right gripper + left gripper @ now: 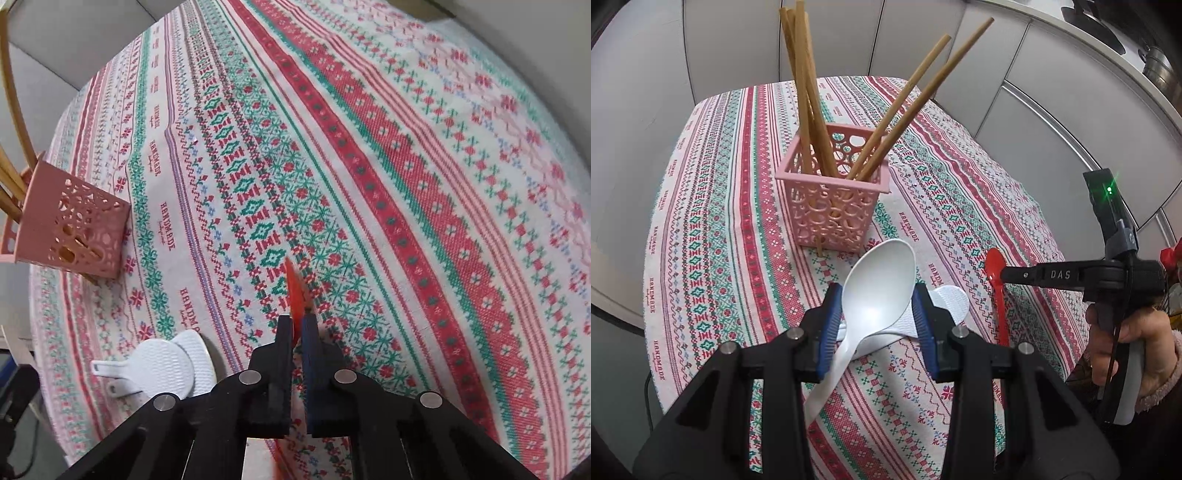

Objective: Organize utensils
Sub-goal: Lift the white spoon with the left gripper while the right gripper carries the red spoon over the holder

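My left gripper (pixel 877 319) is shut on a white plastic spoon (pixel 881 280); its blue pads press the sides of the bowl and the handle trails down to the left. Just beyond stands a pink openwork basket (pixel 831 199) holding several wooden chopsticks (pixel 807 92). At the right, a person's hand (pixel 1126 343) holds my right gripper (pixel 1001 275), shut on a red spoon (pixel 993 264). In the right wrist view the red spoon (pixel 295 291) shows edge-on between the shut fingers of that gripper (pixel 295 325), above the cloth. The basket (pixel 74 229) stands at the left.
Two white rice paddles (pixel 947 306) lie overlapping on the patterned tablecloth (pixel 738 184), between the two grippers; the paddles (pixel 166 365) show at the lower left of the right wrist view. Grey cabinet doors (pixel 1052 92) stand behind the table. The table edge (pixel 653 332) curves at the left.
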Available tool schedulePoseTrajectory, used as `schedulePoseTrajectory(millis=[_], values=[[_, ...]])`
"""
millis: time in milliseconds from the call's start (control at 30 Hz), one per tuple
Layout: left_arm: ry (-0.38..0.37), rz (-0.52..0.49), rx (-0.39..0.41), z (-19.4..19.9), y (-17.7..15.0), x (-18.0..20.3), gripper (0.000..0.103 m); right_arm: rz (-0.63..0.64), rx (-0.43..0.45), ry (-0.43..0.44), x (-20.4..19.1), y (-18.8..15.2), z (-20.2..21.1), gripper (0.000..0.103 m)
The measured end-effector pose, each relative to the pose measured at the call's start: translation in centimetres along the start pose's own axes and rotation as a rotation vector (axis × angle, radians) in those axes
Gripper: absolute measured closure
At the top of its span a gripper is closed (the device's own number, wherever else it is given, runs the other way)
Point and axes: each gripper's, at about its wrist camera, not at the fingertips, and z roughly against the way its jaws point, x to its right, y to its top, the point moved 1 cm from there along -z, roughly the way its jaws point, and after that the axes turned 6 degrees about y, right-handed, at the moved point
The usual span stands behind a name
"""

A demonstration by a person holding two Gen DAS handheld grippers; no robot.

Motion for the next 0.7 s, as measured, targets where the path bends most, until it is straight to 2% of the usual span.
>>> schedulePoseTrajectory(millis=[100, 233, 333, 400, 500, 567, 600, 633, 700], values=[[-0.003, -0.001, 0.007, 0.1, 0.0, 0.2, 0.063, 0.012, 0.019, 0.018, -0.3, 0.2, 0.9, 0.101], [-0.008, 0.004, 0.008, 0.1, 0.2, 0.1, 0.063, 0.059, 0.008, -0.007, -0.8, 0.5, 1.4, 0.101], [-0.009, 0.008, -0.002, -0.1, 0.1, 0.0, 0.063, 0.090, -0.068, -0.075, -0.5, 0.4, 0.3, 0.101], [-0.008, 0.004, -0.007, -0.2, 0.1, 0.0, 0.063, 0.095, -0.142, -0.087, 0.0, 0.4, -0.8, 0.100], [-0.009, 0.000, -0.008, -0.2, 0.1, 0.1, 0.063, 0.074, -0.130, -0.097, 0.6, 0.8, -0.8, 0.097], [-0.012, 0.001, -0.008, -0.2, 0.1, 0.0, 0.063, 0.062, -0.124, -0.079, 0.8, 1.3, -0.6, 0.085], [-0.012, 0.002, -0.008, -0.2, 0.1, 0.0, 0.063, 0.058, -0.117, -0.074, 0.9, 1.6, -0.4, 0.072], [-0.013, 0.003, -0.008, -0.3, 0.1, 0.0, 0.063, 0.062, -0.112, -0.077, 1.0, 1.8, -0.2, 0.063], [-0.013, 0.001, -0.010, -0.3, 0.2, 0.1, 0.063, 0.073, -0.110, -0.094, 1.0, 2.2, -0.2, 0.062]])
